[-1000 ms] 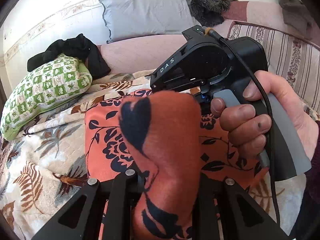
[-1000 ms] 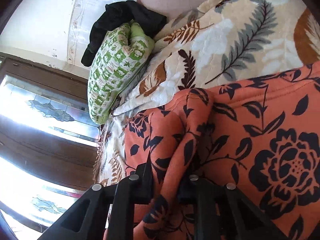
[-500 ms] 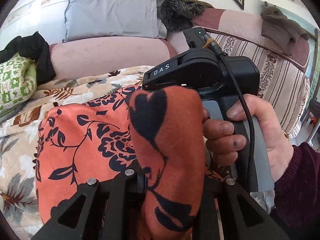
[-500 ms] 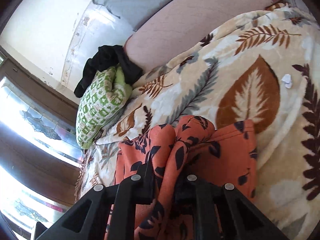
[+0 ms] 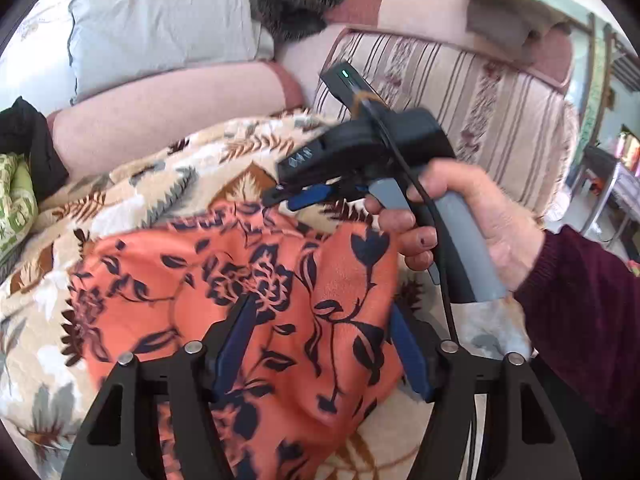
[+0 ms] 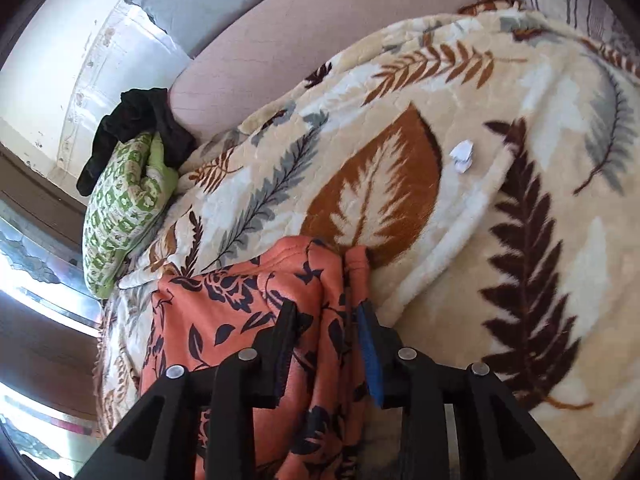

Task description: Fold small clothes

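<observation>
A plush cream blanket (image 6: 472,208) printed with brown, rust and grey leaves covers the seat of a sofa, and on it lies the orange garment (image 5: 248,288) with a dark navy flower pattern, spread in soft folds near the front edge. Behind the blanket runs a pink bolster cushion (image 5: 168,108), with a grey pillow (image 5: 160,28) leaning on the pale wall above it; a striped cushion (image 5: 480,108) stands at the sofa's corner, and a dark furry thing (image 5: 296,4) sits on the backrest, too blurred to name. At the far end a green patterned pillow (image 6: 124,208) carries a black cloth (image 6: 136,128). A small crumpled white scrap (image 6: 462,156) rests on the blanket, well apart from the garment. The left gripper (image 5: 320,348) has its jaws opening, blue pads spread wide with a raised fold of the garment between them and draped over its lower part. The right gripper (image 6: 326,340), held by a hand (image 5: 472,220) in a dark maroon sleeve, also has jaws opening; a bunched fold of the garment hangs between them, and whether the pads touch it cannot be told. Bright window glare washes out the lower left of the right wrist view, and the garment's near edge is cut off by the gripper frames.
</observation>
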The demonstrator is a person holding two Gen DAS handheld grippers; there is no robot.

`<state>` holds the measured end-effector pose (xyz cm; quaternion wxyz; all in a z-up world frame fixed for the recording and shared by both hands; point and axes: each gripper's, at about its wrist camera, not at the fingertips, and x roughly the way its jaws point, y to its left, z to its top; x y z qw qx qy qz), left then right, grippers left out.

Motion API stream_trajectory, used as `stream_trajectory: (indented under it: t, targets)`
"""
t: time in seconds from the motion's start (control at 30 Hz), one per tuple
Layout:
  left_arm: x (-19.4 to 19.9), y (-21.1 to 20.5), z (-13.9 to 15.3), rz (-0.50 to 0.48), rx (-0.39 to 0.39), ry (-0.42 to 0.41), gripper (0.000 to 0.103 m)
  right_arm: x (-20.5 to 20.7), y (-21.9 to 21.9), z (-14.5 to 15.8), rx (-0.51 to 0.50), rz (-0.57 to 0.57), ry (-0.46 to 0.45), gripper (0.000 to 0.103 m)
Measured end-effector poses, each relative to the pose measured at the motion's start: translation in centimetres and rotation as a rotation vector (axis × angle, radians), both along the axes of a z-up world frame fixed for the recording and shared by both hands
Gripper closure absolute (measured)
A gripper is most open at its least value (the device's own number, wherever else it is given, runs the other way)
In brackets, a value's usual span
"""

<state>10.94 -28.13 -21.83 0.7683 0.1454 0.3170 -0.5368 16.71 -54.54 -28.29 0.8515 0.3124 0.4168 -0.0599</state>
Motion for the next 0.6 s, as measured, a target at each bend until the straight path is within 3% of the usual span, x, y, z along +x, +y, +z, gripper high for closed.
stream_trajectory:
  t: [0.07, 0.13, 0.23, 0.3, 0.33, 0.4, 0.43, 0.53, 0.6]
  targets:
    - [1.0, 2.7, 1.0, 0.05, -0.038, -0.032, 0.024, -1.2, 0.1, 1.7, -0.06, -0.022, -0.025, 0.068]
    - [2.8, 5.1, 0.9, 0.125, -0.057, -0.03, 0.023, -2.5, 1.0, 3.5, -0.054, 0.02, -0.076, 0.068]
    - [6.3, 7.2, -0.2, 0.264, -0.068, 0.088, 0.023, -4.3, 3.9, 6.4, -0.065, 0.125, -0.17, 0.068]
    - [7.4, 7.5, -1.7, 0.314, -0.045, 0.134, 0.023, -4.8, 6.4, 7.1, -0.082, 0.188, -0.166, 0.068]
    - [7.5, 7.3, -2.8, 0.326, 0.017, 0.123, 0.023, -5.0, 7.6, 7.1, -0.087, 0.216, -0.151, 0.068]
    - [7.2, 5.5, -5.4, 0.333, 0.218, 0.069, 0.023, -5.5, 9.5, 6.2, -0.122, 0.25, -0.081, 0.068]
    - [7.0, 5.5, -6.4, 0.328, 0.264, 0.06, 0.022, -5.9, 10.2, 5.2, -0.136, 0.264, -0.029, 0.069]
    - [7.1, 7.2, -7.2, 0.328, 0.209, 0.152, 0.021, -7.1, 10.8, 0.2, -0.183, 0.275, 0.193, 0.07]
    - [7.1, 7.7, -7.2, 0.328, 0.188, 0.165, 0.021, -7.3, 10.1, -1.0, -0.155, 0.266, 0.195, 0.07]
